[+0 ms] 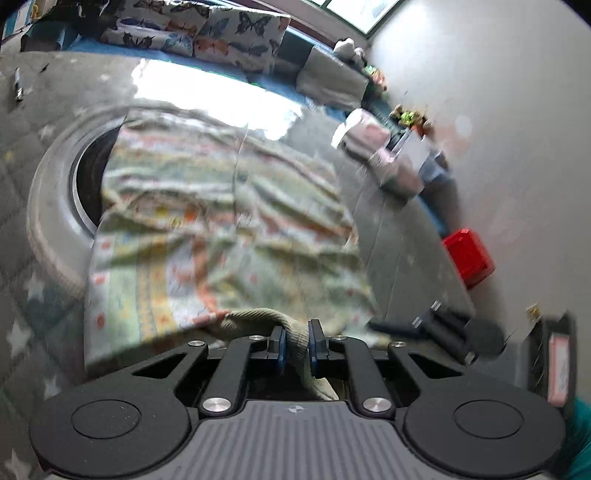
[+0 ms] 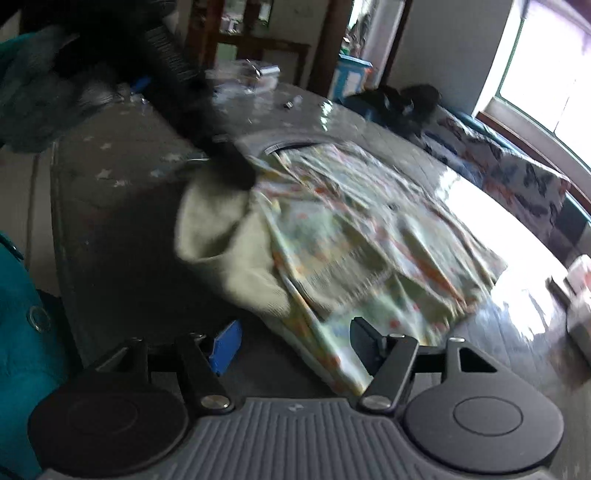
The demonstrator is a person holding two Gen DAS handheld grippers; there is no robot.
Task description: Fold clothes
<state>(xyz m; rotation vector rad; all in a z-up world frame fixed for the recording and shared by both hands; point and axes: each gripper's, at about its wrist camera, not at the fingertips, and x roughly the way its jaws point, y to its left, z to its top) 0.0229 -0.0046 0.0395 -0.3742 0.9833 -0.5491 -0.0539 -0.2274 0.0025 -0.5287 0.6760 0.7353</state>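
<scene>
A patterned pale green garment point(image 1: 221, 229) with orange and yellow bands lies spread on a dark glossy table point(image 1: 388, 236). Its ribbed cream waistband point(image 1: 258, 317) runs into my left gripper point(image 1: 297, 345), which is shut on it. In the right wrist view the same garment point(image 2: 369, 236) lies ahead, its cream band point(image 2: 229, 251) lifted by the blurred left gripper point(image 2: 229, 162). My right gripper point(image 2: 295, 343) is open and empty, just above the garment's near edge.
A round grey ring inlay point(image 1: 48, 206) sits in the table under the garment. A red box point(image 1: 469, 256) and pink boxes point(image 1: 388, 155) stand at the right. Butterfly-print cushions point(image 1: 207, 33) lie beyond. Teal cloth point(image 2: 22, 332) is at the right view's left edge.
</scene>
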